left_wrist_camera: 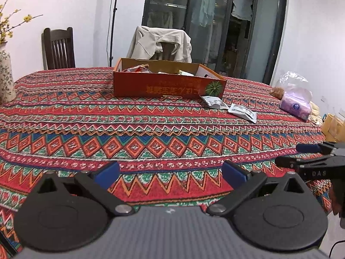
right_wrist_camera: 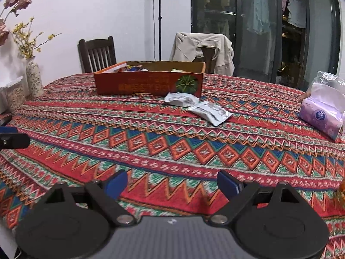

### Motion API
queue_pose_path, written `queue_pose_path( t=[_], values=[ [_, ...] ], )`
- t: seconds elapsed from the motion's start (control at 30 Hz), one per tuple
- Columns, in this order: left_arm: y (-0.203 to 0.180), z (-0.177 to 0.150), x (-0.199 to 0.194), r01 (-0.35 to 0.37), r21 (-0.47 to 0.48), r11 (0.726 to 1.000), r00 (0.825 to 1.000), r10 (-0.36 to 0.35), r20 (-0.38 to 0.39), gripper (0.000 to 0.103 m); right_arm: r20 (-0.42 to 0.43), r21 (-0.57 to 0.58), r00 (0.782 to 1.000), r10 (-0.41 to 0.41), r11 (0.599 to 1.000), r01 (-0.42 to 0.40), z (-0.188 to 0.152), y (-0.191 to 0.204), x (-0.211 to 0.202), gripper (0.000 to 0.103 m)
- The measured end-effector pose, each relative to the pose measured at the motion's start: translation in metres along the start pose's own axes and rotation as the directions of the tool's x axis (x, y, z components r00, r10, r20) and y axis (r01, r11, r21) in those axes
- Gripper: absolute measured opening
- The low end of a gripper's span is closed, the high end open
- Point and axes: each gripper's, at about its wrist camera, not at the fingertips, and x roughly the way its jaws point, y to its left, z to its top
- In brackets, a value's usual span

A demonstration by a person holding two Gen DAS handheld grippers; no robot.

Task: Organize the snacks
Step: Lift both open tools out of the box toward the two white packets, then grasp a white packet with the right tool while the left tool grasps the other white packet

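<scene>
Approach step: both tools, left & right, spread apart, empty. Next: reach nearer white packet, clamp, drop into orange box.

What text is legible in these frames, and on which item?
"DAS": black body of the right hand-held gripper, seen from the left wrist view.
Yellow characters on the orange cardboard box: upside down, too blurred to read.
Round blue logo on the purple tissue pack: lettering too small.
Print on the two white snack packets: too small to read.
</scene>
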Motion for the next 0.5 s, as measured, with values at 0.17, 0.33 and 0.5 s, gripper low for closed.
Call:
queue_pose_path(
  t=[0.17,0.33,0.5],
  values=[
    [-0.005,0.010,0.019,0.017,0.034,0.999,1.000,-0.017,-0.014,0.103,0.008,-0.018,1.000,-0.024,1.000,0.024,0.016,-0.017,0.016,0.089],
    [-0.015,0.027,0.043,0.042,0.123,0.991,0.999,-0.042,-0.010,0.103,0.009,-0.055,1.000,-0.023,0.998,0.023,0.050,-0.044,0.053,0.088],
    [-0.026,0.051,0.080,0.068,0.189,0.980,0.998,-0.064,-0.026,0.103,-0.033,-0.087,0.999,-0.041,0.995,0.038,0.083,-0.064,0.114,0.085]
  ],
)
